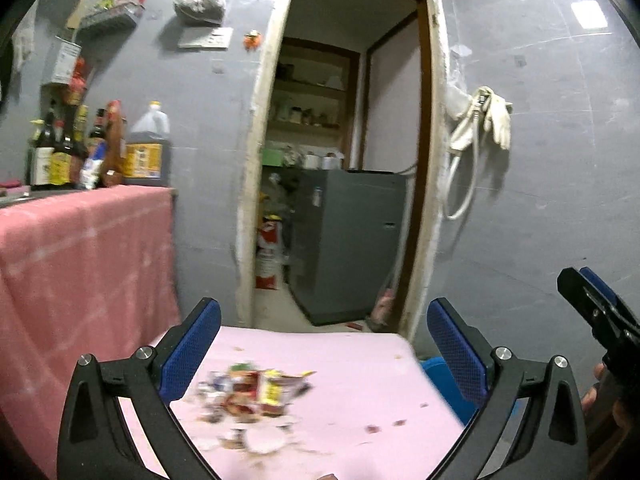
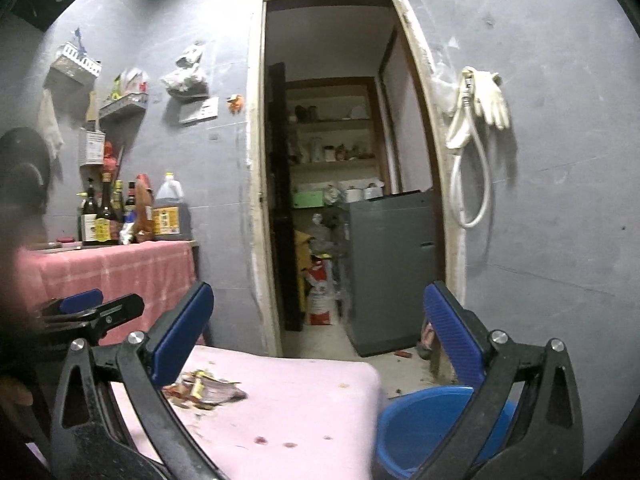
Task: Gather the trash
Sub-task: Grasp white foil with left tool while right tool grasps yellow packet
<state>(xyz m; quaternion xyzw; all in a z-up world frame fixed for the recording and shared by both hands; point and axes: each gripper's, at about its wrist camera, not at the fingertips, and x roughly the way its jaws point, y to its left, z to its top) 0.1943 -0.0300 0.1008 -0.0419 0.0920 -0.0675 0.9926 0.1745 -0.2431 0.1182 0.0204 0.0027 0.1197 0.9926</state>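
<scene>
Pink tabletop (image 1: 360, 368), grey walls (image 1: 540, 200)

Pink table (image 1: 360, 364): trash pile (image 1: 256, 394) on left part, small dark crumbs (image 1: 374, 427) scattered right of it. Pink-clothed counter (image 2: 120, 268) beyond: bottles (image 2: 100, 216), oil jug (image 2: 170, 212) at far edge against wall.

Trash pile (image 1: 256, 396) lies on the table (image 1: 360, 360), toward its left side. Bucket (image 2: 432, 424) sits low, just off the table's right edge. Doorway (image 2: 340, 160) behind; bottles (image 2: 120, 212) on the counter (image 2: 120, 268) far left.
</scene>
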